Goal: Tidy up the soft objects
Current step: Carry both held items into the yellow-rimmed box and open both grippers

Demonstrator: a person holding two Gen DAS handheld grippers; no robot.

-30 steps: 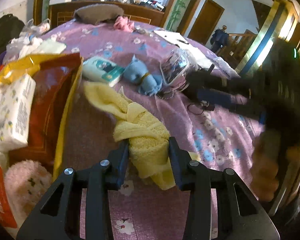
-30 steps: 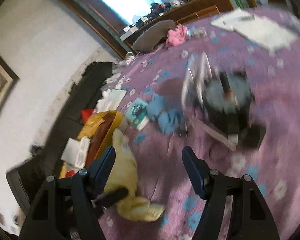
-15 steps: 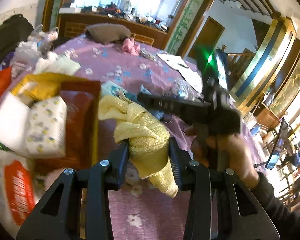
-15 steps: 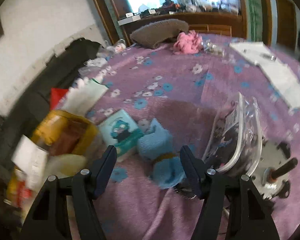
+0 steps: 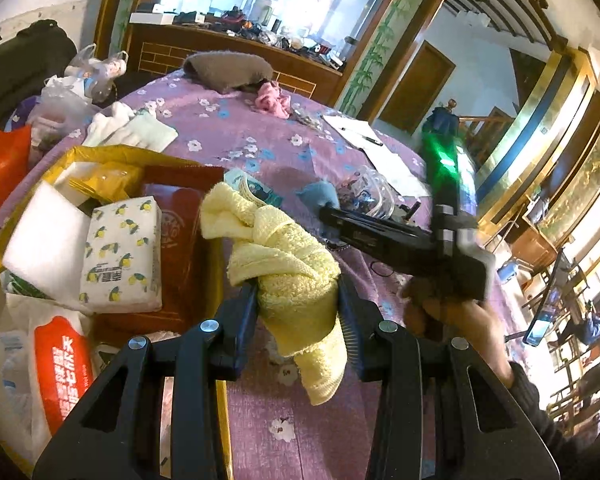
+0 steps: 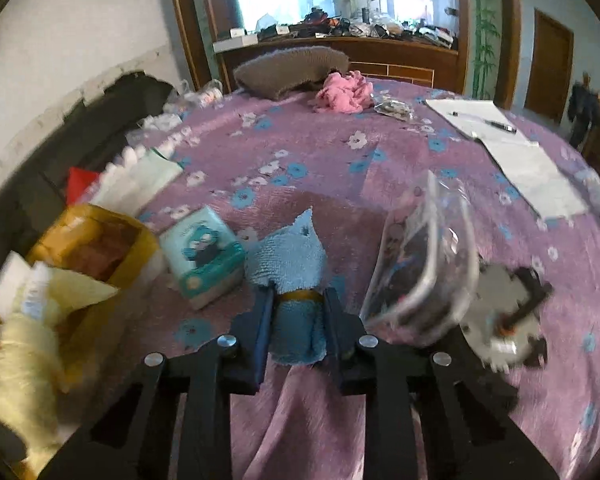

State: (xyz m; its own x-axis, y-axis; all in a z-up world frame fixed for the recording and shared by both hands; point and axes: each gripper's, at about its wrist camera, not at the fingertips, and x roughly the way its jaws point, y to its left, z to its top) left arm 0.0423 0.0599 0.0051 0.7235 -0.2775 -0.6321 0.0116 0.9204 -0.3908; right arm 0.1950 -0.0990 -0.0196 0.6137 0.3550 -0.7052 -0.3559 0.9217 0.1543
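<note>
My left gripper [image 5: 298,308] is shut on a knotted yellow towel [image 5: 284,256], held in the air beside the yellow-and-red bag [image 5: 120,156] on the left. That bag holds tissue packs and a white foam block. On the purple flowered bedspread [image 6: 380,152] lies a blue rolled cloth [image 6: 288,256] with a yellow band. My right gripper [image 6: 299,308] is closing, and its pads touch both sides of the roll. The left wrist view shows a hand [image 5: 452,312] holding the right gripper, with its tips at the blue cloth [image 5: 318,196].
A teal tissue pack [image 6: 202,256] lies left of the blue roll, and a clear pouch [image 6: 420,264] and a black-and-grey gadget [image 6: 508,312] lie right of it. Farther back are a pink cloth [image 6: 344,92], a brown cushion [image 6: 292,66] and papers with a pen [image 6: 512,152].
The right gripper swung over to the blue roll and its wide jaws came in around it. The left gripper lifted the yellow towel off the bedspread, toward the bag.
</note>
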